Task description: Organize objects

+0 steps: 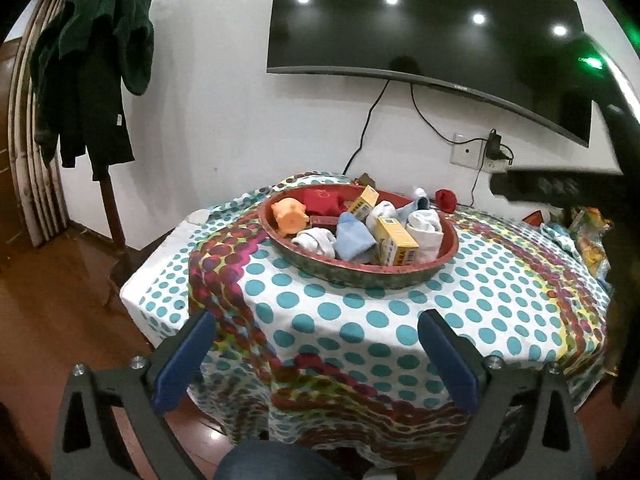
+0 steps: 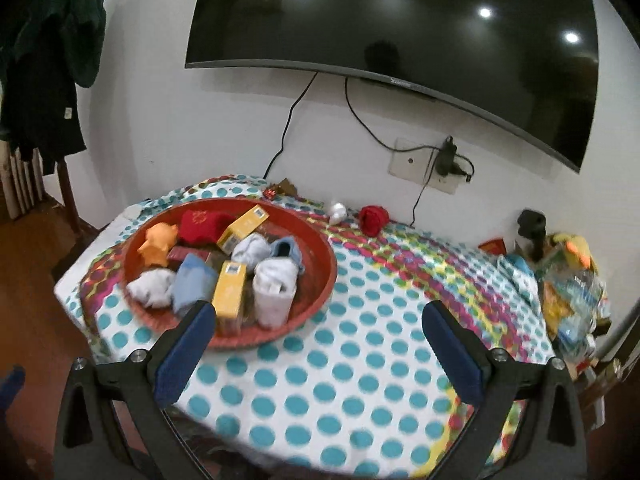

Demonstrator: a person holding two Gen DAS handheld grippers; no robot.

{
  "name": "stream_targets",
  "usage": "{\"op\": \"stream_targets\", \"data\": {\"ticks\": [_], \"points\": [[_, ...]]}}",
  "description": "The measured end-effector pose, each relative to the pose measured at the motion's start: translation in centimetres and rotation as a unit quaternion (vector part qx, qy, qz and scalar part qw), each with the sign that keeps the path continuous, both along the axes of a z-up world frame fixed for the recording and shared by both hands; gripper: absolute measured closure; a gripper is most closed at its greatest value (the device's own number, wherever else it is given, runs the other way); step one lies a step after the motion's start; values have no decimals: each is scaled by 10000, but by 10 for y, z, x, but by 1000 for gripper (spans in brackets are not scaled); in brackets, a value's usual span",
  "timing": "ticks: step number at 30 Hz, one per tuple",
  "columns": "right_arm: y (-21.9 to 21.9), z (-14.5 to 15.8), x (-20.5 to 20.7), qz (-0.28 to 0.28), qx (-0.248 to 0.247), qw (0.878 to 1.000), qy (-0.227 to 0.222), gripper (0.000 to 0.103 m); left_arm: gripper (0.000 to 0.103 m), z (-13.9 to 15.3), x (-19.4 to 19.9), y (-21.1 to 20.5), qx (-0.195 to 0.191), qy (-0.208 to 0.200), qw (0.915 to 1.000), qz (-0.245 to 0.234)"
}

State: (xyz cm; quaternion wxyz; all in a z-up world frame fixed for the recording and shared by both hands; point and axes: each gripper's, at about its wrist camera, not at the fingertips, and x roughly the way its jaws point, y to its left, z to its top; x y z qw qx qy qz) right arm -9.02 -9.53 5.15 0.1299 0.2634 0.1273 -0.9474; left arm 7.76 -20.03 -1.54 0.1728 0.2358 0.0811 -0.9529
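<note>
A round red tray [image 1: 440, 266] [image 2: 320, 292] stands on the table with the polka-dot cloth [image 1: 500, 300] [image 2: 360, 380]. It holds an orange toy [image 1: 290, 216] [image 2: 158, 244], a red pouch [image 1: 322, 200] [image 2: 200, 226], yellow boxes [image 1: 396, 246] [image 2: 230, 294] and several rolled socks [image 1: 354, 240] [image 2: 276, 288]. A red rolled item [image 1: 446, 200] [image 2: 373, 219] and a small white item [image 2: 337, 212] lie on the cloth behind the tray. My left gripper [image 1: 316, 354] is open and empty, short of the tray. My right gripper [image 2: 316, 354] is open and empty, at the tray's near right.
A pile of colourful packets [image 1: 592, 240] [image 2: 572, 292] lies at the table's right edge. A TV [image 1: 432, 24] hangs on the wall with cables and a socket [image 2: 424, 164] below. A coat stand with dark clothes [image 1: 92, 72] is at the left, on wooden floor.
</note>
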Motion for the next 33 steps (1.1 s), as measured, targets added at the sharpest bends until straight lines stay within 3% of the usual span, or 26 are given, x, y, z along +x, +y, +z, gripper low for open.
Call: {"op": "stream_targets", "data": {"ticks": [4,15,24,28,33], "points": [[3,-12,22,15,-31,10000,-91,0,0,-4,0,3,149,15,9999,-74],[-2,-34,42,125,116,9998,-97,0,0,-15,-3,30,-6,-22,9990,-436],[-1,-34,47,195,96,9997,-83,0,0,-16,-2,31,-38,-30,9993,-368],[-2,-35,48,228,116,9996,-100,0,0,-13,4,33,-85,151,9994,-287],[-2,-36,48,251,108,9996,-121,0,0,-10,8,36,-310,245,9992,-28]]}}
